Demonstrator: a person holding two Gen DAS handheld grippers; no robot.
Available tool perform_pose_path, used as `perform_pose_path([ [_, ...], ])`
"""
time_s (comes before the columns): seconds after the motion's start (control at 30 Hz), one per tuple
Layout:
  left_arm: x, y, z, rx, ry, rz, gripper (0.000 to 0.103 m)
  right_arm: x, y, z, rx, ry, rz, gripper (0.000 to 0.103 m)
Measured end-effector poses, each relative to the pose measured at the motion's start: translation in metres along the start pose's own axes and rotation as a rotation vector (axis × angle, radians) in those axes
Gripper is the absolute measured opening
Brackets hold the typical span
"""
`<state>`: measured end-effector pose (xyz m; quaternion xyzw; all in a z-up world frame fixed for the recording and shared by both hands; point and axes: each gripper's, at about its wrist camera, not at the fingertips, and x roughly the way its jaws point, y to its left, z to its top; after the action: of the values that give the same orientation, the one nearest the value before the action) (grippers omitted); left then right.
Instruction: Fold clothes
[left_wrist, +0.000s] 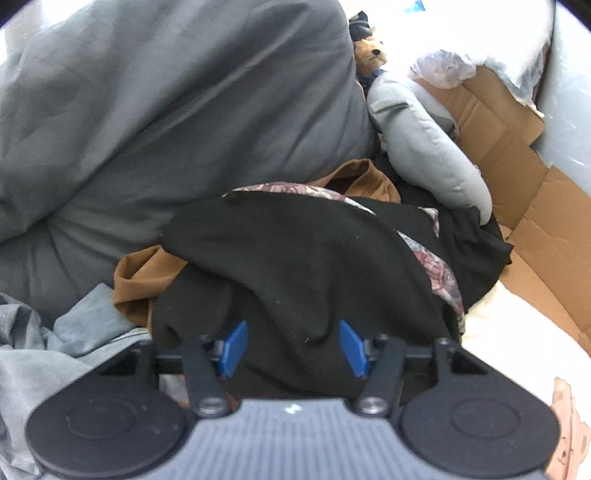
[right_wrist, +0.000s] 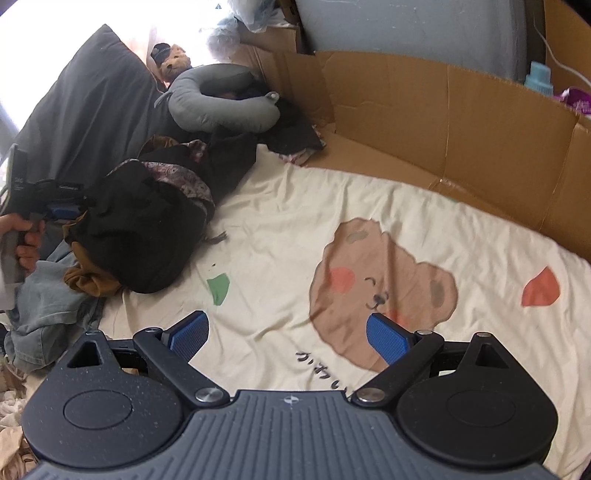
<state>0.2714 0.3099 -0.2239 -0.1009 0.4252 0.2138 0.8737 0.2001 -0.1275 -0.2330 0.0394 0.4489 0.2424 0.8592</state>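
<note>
The black garment (left_wrist: 295, 258) tops the clothes pile (right_wrist: 147, 221), just left of the bear sheet (right_wrist: 369, 258). The left tool (left_wrist: 293, 345) straddles a black fold, pads (left_wrist: 234, 347) not yet pressing it. The right tool (right_wrist: 291, 339) hangs released over the sheet. Best to pinch one layer only, near an edge, then lift clear so the brown cloth (left_wrist: 136, 280) beneath stays behind.

Cream bear-print sheet (right_wrist: 332, 229) bears a dark clothes heap (right_wrist: 147, 221), perhaps also the pillow (right_wrist: 85, 99)
</note>
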Motion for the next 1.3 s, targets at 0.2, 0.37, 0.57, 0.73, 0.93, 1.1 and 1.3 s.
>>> perform_pose_path([
  [0.2,0.027,0.005,-0.003,-0.07,0.049,-0.029,0.006,0.007,-0.002,-0.009,0.036,0.01,0.008,0.091],
  [0.37,0.016,0.004,-0.007,-0.079,0.021,-0.06,0.001,0.012,0.0,-0.017,0.029,0.026,0.009,0.091],
  [0.57,-0.007,-0.014,-0.02,-0.049,0.02,-0.156,0.001,0.017,0.004,-0.02,0.035,0.035,0.023,0.091],
  [0.73,-0.021,-0.02,-0.023,-0.053,0.021,-0.226,0.001,0.015,0.002,-0.016,0.041,0.03,0.031,0.091],
  [0.93,-0.039,-0.026,-0.041,-0.067,0.043,-0.293,0.001,0.014,-0.001,-0.016,0.069,0.027,0.033,0.091],
  [1.1,-0.052,-0.037,-0.067,-0.057,0.071,-0.345,0.001,0.015,0.004,-0.016,0.055,0.027,0.044,0.091],
  [1.3,-0.058,-0.05,-0.089,-0.055,0.1,-0.396,0.0,0.017,0.005,-0.015,0.061,0.034,0.058,0.09],
])
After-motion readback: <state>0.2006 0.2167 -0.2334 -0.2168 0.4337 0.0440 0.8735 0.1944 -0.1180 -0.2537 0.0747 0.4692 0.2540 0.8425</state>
